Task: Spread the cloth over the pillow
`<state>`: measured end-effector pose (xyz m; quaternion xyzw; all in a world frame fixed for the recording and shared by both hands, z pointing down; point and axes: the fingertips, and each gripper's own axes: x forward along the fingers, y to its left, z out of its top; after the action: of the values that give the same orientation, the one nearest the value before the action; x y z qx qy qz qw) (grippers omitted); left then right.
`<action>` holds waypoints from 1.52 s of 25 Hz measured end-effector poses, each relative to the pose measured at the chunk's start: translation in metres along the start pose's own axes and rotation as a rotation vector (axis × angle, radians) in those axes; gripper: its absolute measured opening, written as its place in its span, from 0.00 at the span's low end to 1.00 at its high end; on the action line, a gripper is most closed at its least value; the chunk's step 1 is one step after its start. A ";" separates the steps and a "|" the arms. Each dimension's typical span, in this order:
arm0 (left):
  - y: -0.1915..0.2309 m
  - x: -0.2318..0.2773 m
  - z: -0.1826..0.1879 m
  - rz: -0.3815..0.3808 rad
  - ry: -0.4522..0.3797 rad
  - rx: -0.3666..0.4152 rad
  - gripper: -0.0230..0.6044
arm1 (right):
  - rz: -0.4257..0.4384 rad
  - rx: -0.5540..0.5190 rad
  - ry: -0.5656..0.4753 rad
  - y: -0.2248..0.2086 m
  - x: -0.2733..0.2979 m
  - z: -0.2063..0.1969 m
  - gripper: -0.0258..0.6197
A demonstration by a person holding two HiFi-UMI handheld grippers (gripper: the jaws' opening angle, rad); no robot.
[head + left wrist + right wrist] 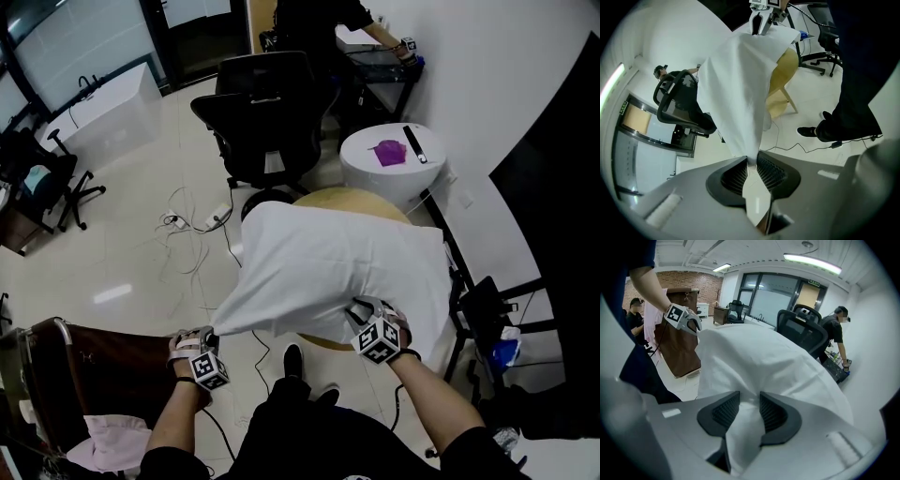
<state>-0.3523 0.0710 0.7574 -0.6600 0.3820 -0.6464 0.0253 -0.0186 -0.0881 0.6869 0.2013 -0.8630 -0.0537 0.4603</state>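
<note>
white cloth (328, 272) is pinched at 1 corner in my l gripper (212, 334), jaws narrow on a thin fold. r gripper (360, 306) clamps a thicker bunch, jaws wider. cloth stretches ahead of both grippers over the round wood table (352, 199). pillow prob under it, can't see it. risk: l grip sits on the very edge, so a tug twd me could slip it out & drop that side. uneven pull w/ r would drag cloth askew.
</note>
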 end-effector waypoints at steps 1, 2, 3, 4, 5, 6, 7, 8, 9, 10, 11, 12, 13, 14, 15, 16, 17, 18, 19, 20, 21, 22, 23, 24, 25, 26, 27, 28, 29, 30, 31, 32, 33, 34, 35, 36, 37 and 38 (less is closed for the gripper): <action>0.000 0.002 -0.002 -0.019 0.000 -0.008 0.15 | -0.002 0.002 -0.001 -0.001 0.000 0.000 0.27; -0.001 0.003 -0.005 -0.039 0.001 -0.013 0.18 | -0.004 0.005 -0.002 -0.002 0.000 0.001 0.27; -0.001 0.005 -0.008 -0.055 0.004 -0.015 0.22 | -0.004 0.006 -0.003 -0.002 0.000 0.001 0.27; 0.000 0.005 -0.012 -0.064 0.010 -0.017 0.26 | -0.005 0.007 -0.005 -0.003 0.000 0.001 0.27; 0.003 0.004 -0.016 -0.067 0.020 -0.023 0.28 | -0.005 0.006 -0.006 -0.004 -0.001 0.002 0.27; 0.008 0.003 -0.022 -0.068 0.030 -0.035 0.30 | -0.004 0.006 -0.006 -0.004 -0.001 0.002 0.27; 0.015 0.001 -0.027 -0.071 0.034 -0.059 0.30 | -0.004 0.005 -0.006 -0.004 -0.001 0.002 0.27; 0.023 -0.002 -0.030 -0.079 0.025 -0.099 0.30 | -0.003 0.004 -0.006 -0.004 -0.001 0.002 0.27; 0.034 -0.004 -0.030 -0.090 0.006 -0.150 0.30 | -0.003 0.004 -0.007 -0.004 -0.001 0.002 0.27; 0.047 -0.005 -0.028 -0.101 -0.019 -0.202 0.30 | -0.003 0.004 -0.007 -0.005 -0.001 0.002 0.27; 0.061 -0.006 -0.023 -0.112 -0.044 -0.246 0.30 | -0.002 0.005 -0.008 -0.006 -0.001 0.002 0.27; 0.076 -0.006 -0.016 -0.125 -0.067 -0.277 0.30 | -0.001 0.006 -0.008 -0.006 -0.001 0.002 0.27; 0.090 -0.004 -0.007 -0.140 -0.088 -0.295 0.30 | 0.000 0.007 -0.008 -0.007 -0.002 0.002 0.27; 0.105 -0.002 0.003 -0.151 -0.108 -0.304 0.30 | 0.001 0.009 -0.008 -0.007 -0.002 0.002 0.27; 0.121 0.001 0.013 -0.156 -0.128 -0.311 0.30 | 0.001 0.011 -0.008 -0.007 -0.002 0.003 0.27; 0.136 0.006 0.024 -0.160 -0.151 -0.325 0.30 | 0.001 0.012 -0.008 -0.007 -0.002 0.004 0.27; 0.151 0.011 0.035 -0.166 -0.178 -0.352 0.30 | 0.000 0.014 -0.007 -0.007 -0.002 0.004 0.27; 0.167 0.017 0.047 -0.178 -0.212 -0.395 0.30 | 0.000 0.015 -0.006 -0.007 -0.001 0.004 0.27; 0.181 0.023 0.059 -0.198 -0.252 -0.452 0.30 | 0.000 0.015 -0.003 -0.007 -0.001 0.005 0.27; 0.193 0.031 0.071 -0.228 -0.289 -0.513 0.30 | 0.000 0.017 -0.001 -0.008 -0.001 0.005 0.27; 0.203 0.039 0.082 -0.266 -0.318 -0.571 0.30 | 0.000 0.018 0.001 -0.008 -0.001 0.004 0.27; 0.210 0.047 0.092 -0.311 -0.335 -0.621 0.30 | 0.000 0.020 0.002 -0.008 -0.001 0.004 0.27; 0.214 0.056 0.099 -0.358 -0.340 -0.661 0.32 | 0.001 0.022 0.003 -0.008 -0.001 0.004 0.27; 0.218 0.065 0.105 -0.402 -0.339 -0.694 0.33 | 0.001 0.023 0.005 -0.008 -0.001 0.003 0.27; 0.221 0.074 0.111 -0.438 -0.338 -0.722 0.35 | 0.000 0.023 0.008 -0.009 -0.002 0.003 0.27; 0.224 0.083 0.115 -0.467 -0.337 -0.747 0.37 | -0.001 0.024 0.011 -0.009 -0.002 0.003 0.27; 0.227 0.092 0.117 -0.491 -0.335 -0.769 0.38 | -0.003 0.027 0.013 -0.010 -0.002 0.003 0.27; 0.228 0.101 0.119 -0.512 -0.330 -0.787 0.39 | -0.004 0.031 0.015 -0.010 -0.002 0.003 0.27; 0.227 0.110 0.119 -0.539 -0.323 -0.808 0.39 | -0.005 0.037 0.018 -0.009 -0.002 0.003 0.27; 0.225 0.119 0.120 -0.573 -0.318 -0.835 0.40 | -0.007 0.041 0.020 -0.010 -0.002 0.004 0.27; 0.221 0.127 0.121 -0.615 -0.316 -0.873 0.41 | -0.010 0.044 0.023 -0.010 -0.003 0.005 0.27; 0.218 0.134 0.123 -0.660 -0.321 -0.918 0.41 | -0.013 0.049 0.025 -0.011 -0.004 0.007 0.27; 0.214 0.139 0.126 -0.703 -0.330 -0.964 0.42 | -0.018 0.055 0.023 -0.013 -0.007 0.010 0.27; 0.212 0.144 0.129 -0.740 -0.340 -1.005 0.42 | -0.025 0.061 0.015 -0.016 -0.010 0.017 0.27; 0.210 0.149 0.131 -0.766 -0.346 -1.036 0.42 | -0.035 0.063 0.000 -0.020 -0.015 0.027 0.27; 0.208 0.154 0.131 -0.779 -0.344 -1.052 0.42 | -0.049 0.061 -0.022 -0.025 -0.021 0.040 0.27; 0.206 0.160 0.129 -0.781 -0.335 -1.056 0.42 | -0.065 0.057 -0.048 -0.031 -0.027 0.055 0.26; 0.204 0.166 0.127 -0.783 -0.325 -1.061 0.42 | -0.080 0.052 -0.079 -0.037 -0.033 0.072 0.26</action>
<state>-0.3588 -0.2208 0.7677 -0.7615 0.3716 -0.2257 -0.4807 -0.0498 -0.1150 0.6098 0.2450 -0.8728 -0.0575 0.4182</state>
